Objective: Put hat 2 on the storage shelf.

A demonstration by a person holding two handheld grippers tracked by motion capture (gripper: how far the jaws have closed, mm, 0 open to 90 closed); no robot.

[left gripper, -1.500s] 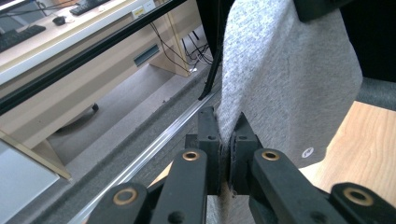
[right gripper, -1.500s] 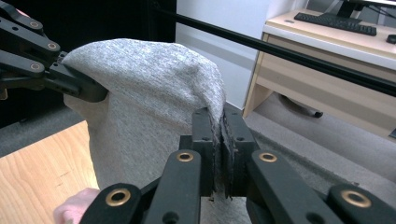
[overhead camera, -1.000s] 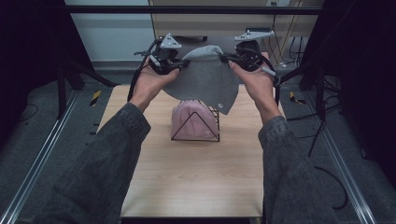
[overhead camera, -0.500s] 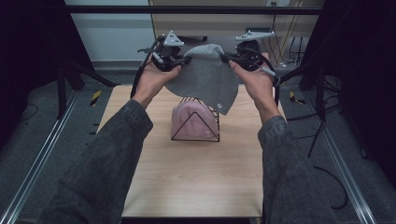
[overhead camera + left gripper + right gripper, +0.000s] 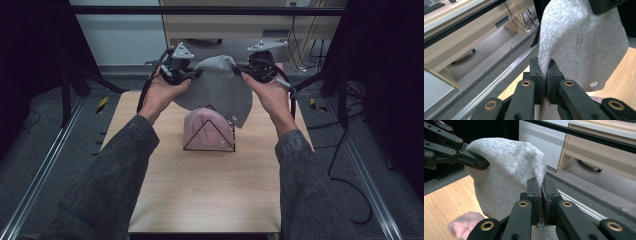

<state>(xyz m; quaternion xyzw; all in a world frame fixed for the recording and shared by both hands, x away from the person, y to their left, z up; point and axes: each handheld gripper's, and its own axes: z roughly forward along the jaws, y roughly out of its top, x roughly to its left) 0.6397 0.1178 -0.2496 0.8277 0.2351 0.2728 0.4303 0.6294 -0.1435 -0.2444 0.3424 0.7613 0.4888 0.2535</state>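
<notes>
**Above the table's far edge: grey cloth clamped at both ends**

Over the far side of the table [image 5: 200,200], from left to right: left gripper [image 5: 192,75], clamped tight on one edge of the grey cloth [image 5: 217,87]; cloth itself, stretched between both hands, hanging clear of the wood, with its lower tip reaching down beside the rack [image 5: 210,132]; right gripper [image 5: 245,72], likewise clamped tight on the opposite edge. In the left gripper view, fabric pinched between the black jaws, a small white label [image 5: 593,84] near the hem. In the right gripper view, same pinch on the other edge, with the left gripper [image 5: 482,162] farther off, biting its own fold.

Below the cloth, on the table: black wire rack, triangular, already holding a pink cloth [image 5: 200,127] draped over it.

Step in hand, judging by the pose: carrying the grey piece, spread and lifted, toward the rack, not yet lowered.

Next move, as a judgement: both hands brought nearer and down together, keeping the cloth taut and level, centred over the rack's top, then lowered until draped across the pink one. Release only once the weight rests on the rack. Risk: an uneven drop, with the longer right-hand tail dragging the piece off one side, or snagging on the wire.
</notes>
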